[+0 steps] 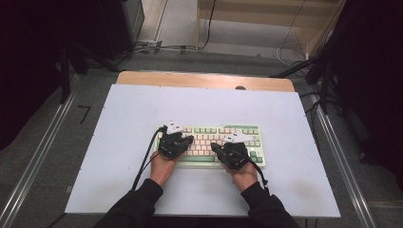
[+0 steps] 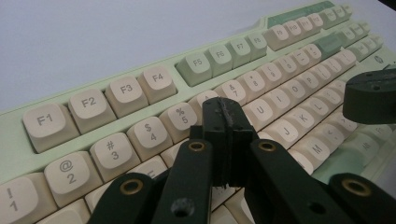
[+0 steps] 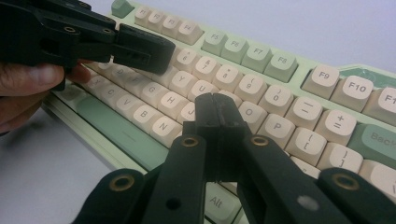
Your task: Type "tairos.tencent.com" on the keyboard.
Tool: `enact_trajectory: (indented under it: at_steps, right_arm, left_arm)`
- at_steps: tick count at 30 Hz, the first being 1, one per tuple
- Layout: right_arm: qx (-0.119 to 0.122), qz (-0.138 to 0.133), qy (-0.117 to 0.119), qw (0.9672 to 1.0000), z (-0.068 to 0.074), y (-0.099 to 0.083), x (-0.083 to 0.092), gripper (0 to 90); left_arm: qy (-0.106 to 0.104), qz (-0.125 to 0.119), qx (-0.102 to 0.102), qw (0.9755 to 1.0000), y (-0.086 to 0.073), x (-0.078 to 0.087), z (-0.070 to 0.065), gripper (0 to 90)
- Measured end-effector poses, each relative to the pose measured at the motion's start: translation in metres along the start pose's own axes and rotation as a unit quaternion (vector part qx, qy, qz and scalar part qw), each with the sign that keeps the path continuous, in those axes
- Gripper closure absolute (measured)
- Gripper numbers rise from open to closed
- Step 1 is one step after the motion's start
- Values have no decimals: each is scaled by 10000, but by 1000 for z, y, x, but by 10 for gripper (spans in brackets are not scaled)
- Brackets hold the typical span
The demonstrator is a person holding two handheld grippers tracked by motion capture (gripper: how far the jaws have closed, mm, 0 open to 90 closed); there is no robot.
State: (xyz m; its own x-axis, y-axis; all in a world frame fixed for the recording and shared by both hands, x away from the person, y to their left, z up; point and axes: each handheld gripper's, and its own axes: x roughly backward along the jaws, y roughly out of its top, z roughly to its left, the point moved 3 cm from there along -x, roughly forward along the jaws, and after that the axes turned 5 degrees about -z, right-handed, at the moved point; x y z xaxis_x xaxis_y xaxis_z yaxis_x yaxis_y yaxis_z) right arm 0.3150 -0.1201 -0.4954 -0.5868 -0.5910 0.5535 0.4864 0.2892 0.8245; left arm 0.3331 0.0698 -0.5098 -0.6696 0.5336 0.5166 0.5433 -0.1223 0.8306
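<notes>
Keyboard (image 1: 223,142): on my table (image 1: 123,114), near its middle.
Left gripper (image 2: 226,112): my jaws pressed together, holding nothing, over the keys near 6.
Right gripper (image 3: 215,109): my jaws pressed together, holding nothing, over the keys near J.

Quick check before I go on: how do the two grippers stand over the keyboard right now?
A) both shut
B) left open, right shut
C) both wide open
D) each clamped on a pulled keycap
A: the left gripper and the right gripper each show jaws pressed together with nothing between them, poised above the keyboard.
</notes>
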Motion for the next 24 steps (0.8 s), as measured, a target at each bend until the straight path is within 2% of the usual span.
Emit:
enact_trajectory:
  at_steps: [6,15,24]
  right_arm:
    - [-2,-1,-5,10000,0,0,0,874]
    - [13,-6,7,10000,0,0,0,874]
    - [16,-4,9,10000,1,0,0,874]
  left_arm:
    - [55,84,-27,9999,-1,-2,0,900]
    - [-23,-116,65,9999,4,7,1,900]
    - [24,-165,93,9998,6,15,5,900]
